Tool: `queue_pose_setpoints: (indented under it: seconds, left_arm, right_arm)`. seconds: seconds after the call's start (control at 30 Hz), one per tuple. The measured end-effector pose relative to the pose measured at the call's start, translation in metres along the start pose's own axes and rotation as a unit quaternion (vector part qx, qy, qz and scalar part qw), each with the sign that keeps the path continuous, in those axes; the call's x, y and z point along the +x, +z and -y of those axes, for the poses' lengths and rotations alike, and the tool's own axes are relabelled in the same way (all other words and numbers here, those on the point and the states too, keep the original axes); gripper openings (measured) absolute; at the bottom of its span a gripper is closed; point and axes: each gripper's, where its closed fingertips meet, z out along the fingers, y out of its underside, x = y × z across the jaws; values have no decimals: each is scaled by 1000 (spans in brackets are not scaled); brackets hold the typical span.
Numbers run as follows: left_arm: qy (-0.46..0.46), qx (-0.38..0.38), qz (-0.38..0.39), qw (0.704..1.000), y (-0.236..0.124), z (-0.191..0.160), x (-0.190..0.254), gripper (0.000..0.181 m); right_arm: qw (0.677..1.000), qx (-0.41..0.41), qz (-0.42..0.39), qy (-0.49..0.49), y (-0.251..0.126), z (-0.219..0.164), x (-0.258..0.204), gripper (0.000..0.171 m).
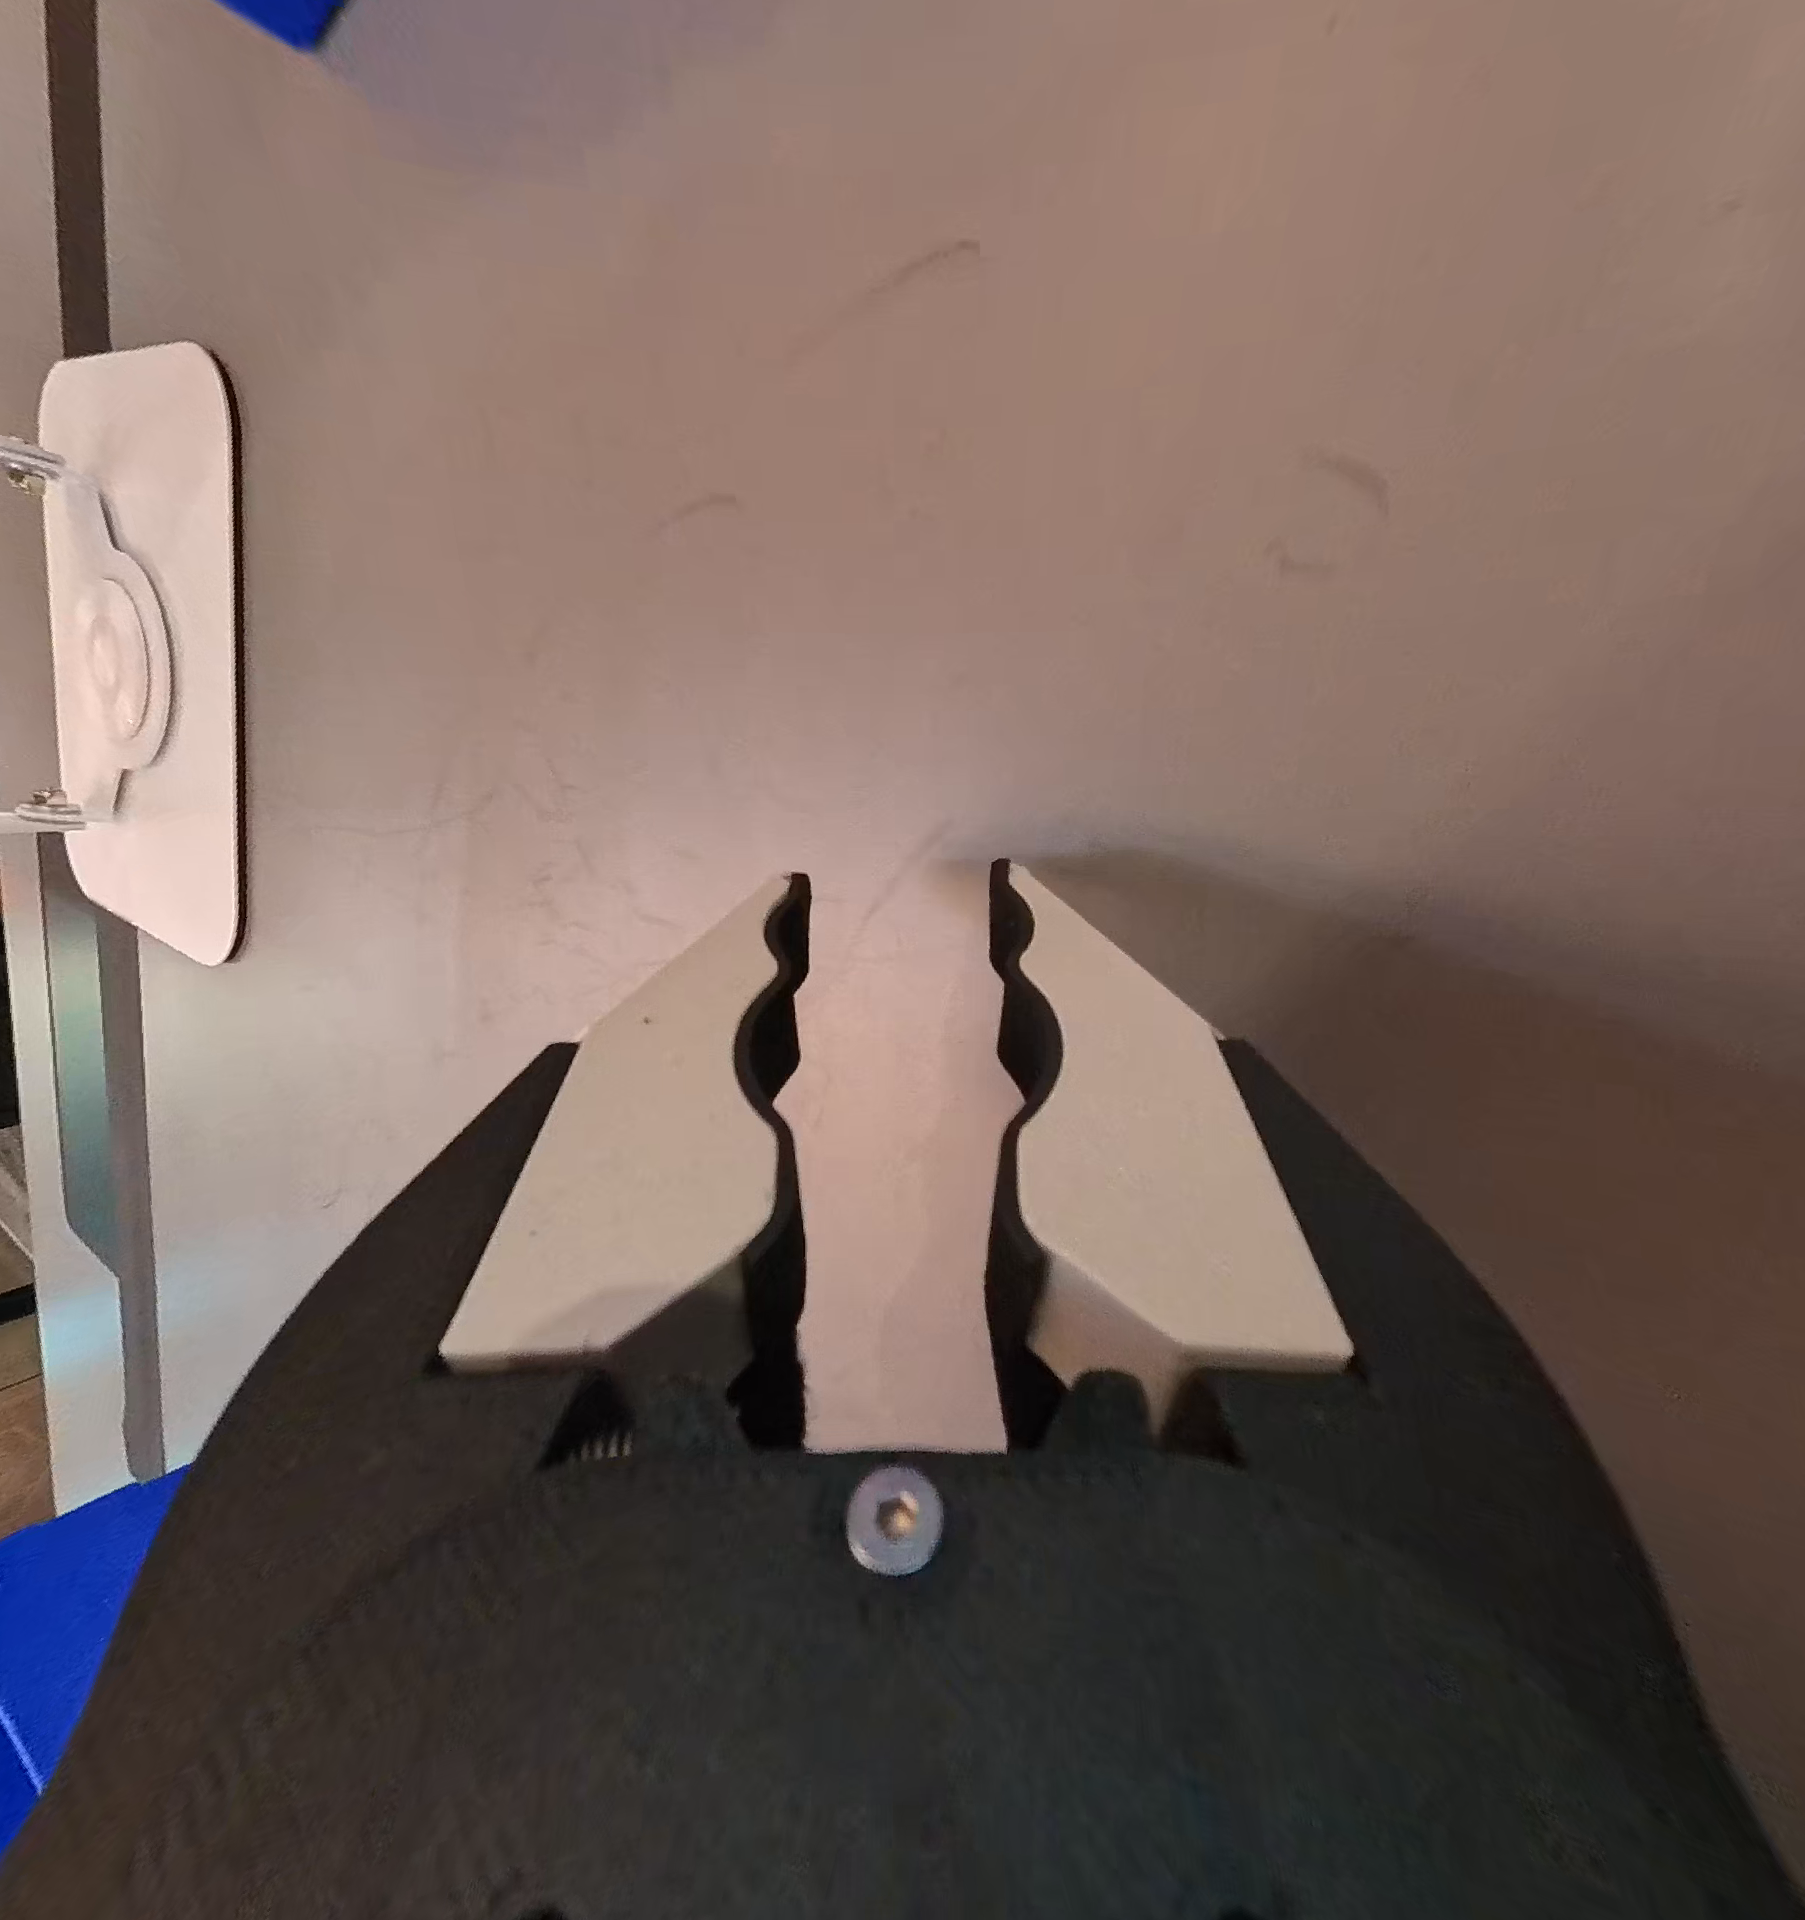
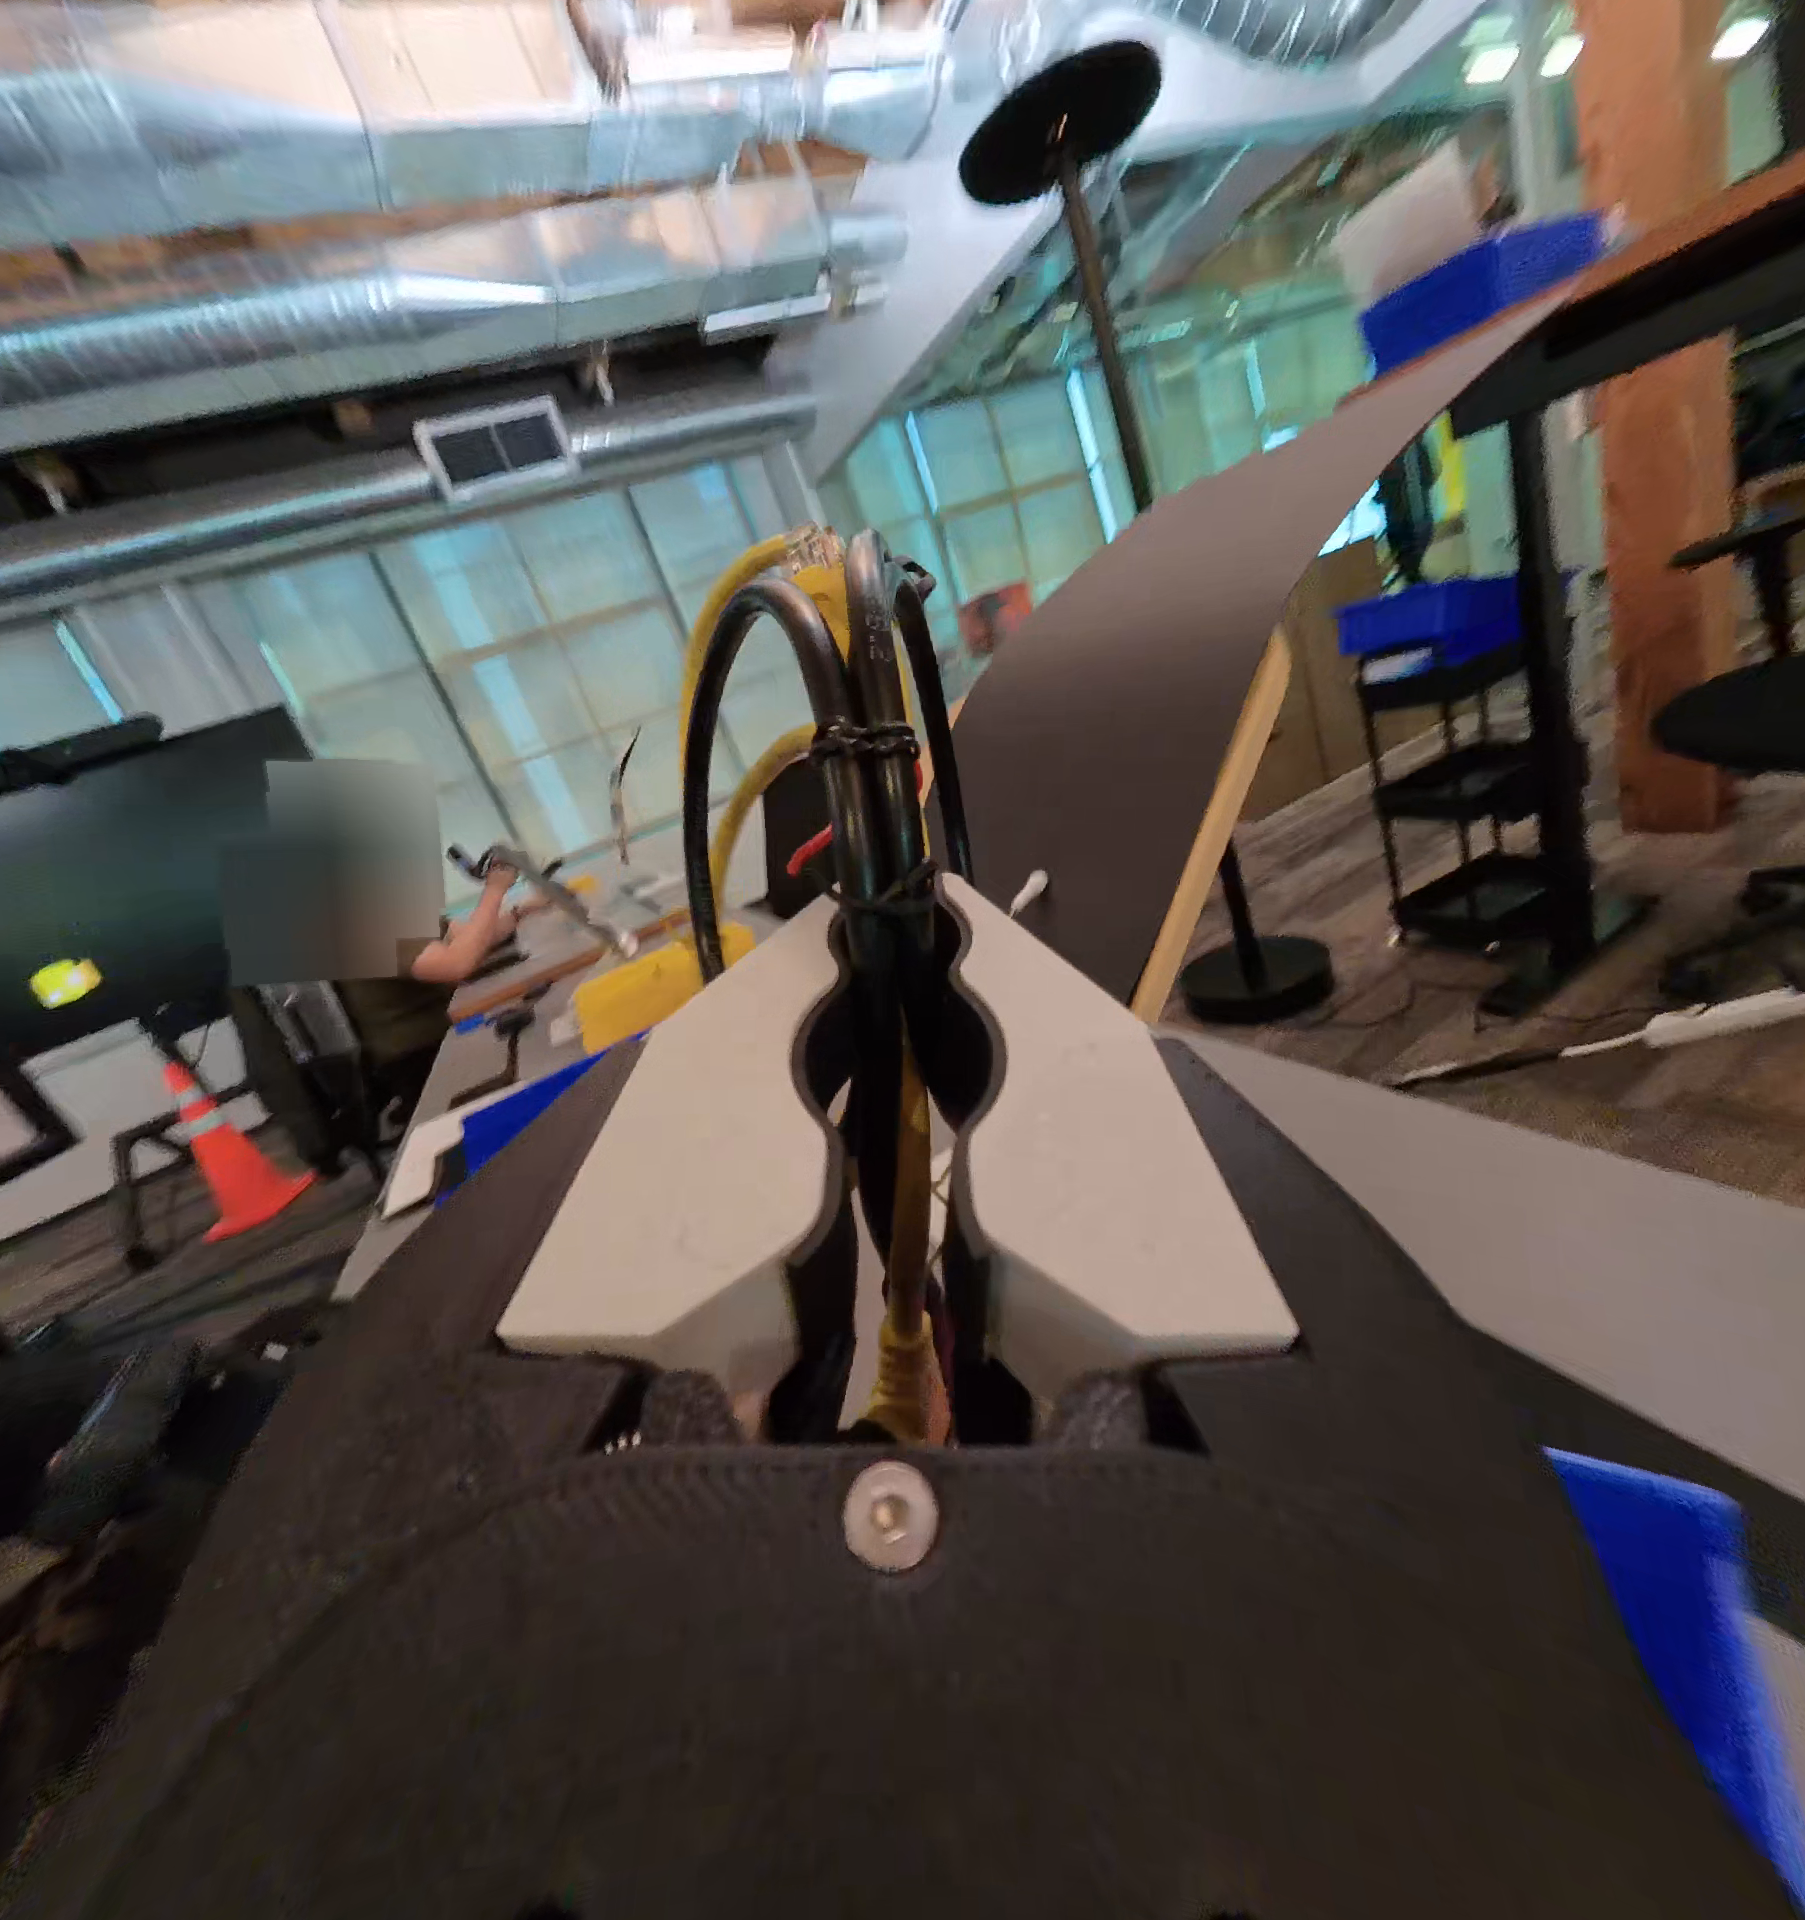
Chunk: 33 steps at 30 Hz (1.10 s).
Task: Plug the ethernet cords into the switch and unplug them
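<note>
The ethernet cords [image 2: 882, 790], a bundle of black and yellow cable cinched with thin black ties, stand clamped in the right gripper [image 2: 896, 914]. Its pale fingers [image 2: 711, 1122] are clenched on the bundle, which runs lengthwise down the slot between them, so the cords' long axis lies along the gripper's own. A yellow cord with a clear plug [image 2: 813, 545] tops the loops, just beyond the fingertips.

The switch shows in neither view, so which way it lies from the cords cannot be told. The right gripper points up toward ceiling ducts, away from any work surface.

The left gripper [image 1: 896, 883] is released, jaws parted with nothing between them, facing a bare pale wall [image 1: 1085, 416]; a white plate [image 1: 150, 644] is fixed to the wall far left of its fingertips.

The right hand already has the cords, so it is the nearer one.

There is faint print on one black cord and a sign at the right view's lower left, neither readable.
</note>
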Motion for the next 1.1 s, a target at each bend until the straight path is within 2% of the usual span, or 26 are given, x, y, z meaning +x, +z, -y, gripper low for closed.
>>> queue_pose_setpoints:
  seconds: [0.03,0.1,0.2,0.3,0.43,0.67,0.83,0.93,1.1]
  left_arm:
    - [-2,1,-1,1000,0,0,0,32]
    - [-3,2,-2,1000,0,0,0,32]
    - [1,5,-1,1000,-1,2,1,31]
    - [0,6,-4,1000,0,5,2,31]
    - [7,4,-5,1000,3,9,5,31]
    - [4,2,-8,1000,6,5,9,29]
    - [9,1,-6,1000,5,5,9,29]
    - [9,-1,-5,1000,5,4,9,29]
    - [12,-2,-2,1000,3,4,8,29]
  right_arm:
    - [1000,17,-17,1,-5,10,5,7]
    - [997,45,-51,26,-18,20,25,7]
    - [992,43,-109,36,-34,1,58,7]
    - [991,2,-133,-13,-33,-25,59,7]
    - [974,-75,-169,-134,-31,-42,58,7]
    - [950,-129,-167,-232,-42,-62,53,7]
    - [913,-225,-151,-307,-29,-86,37,7]
    - [869,-310,-137,-360,-21,-104,33,6]
    - [813,-416,-103,-395,-13,-133,30,7]
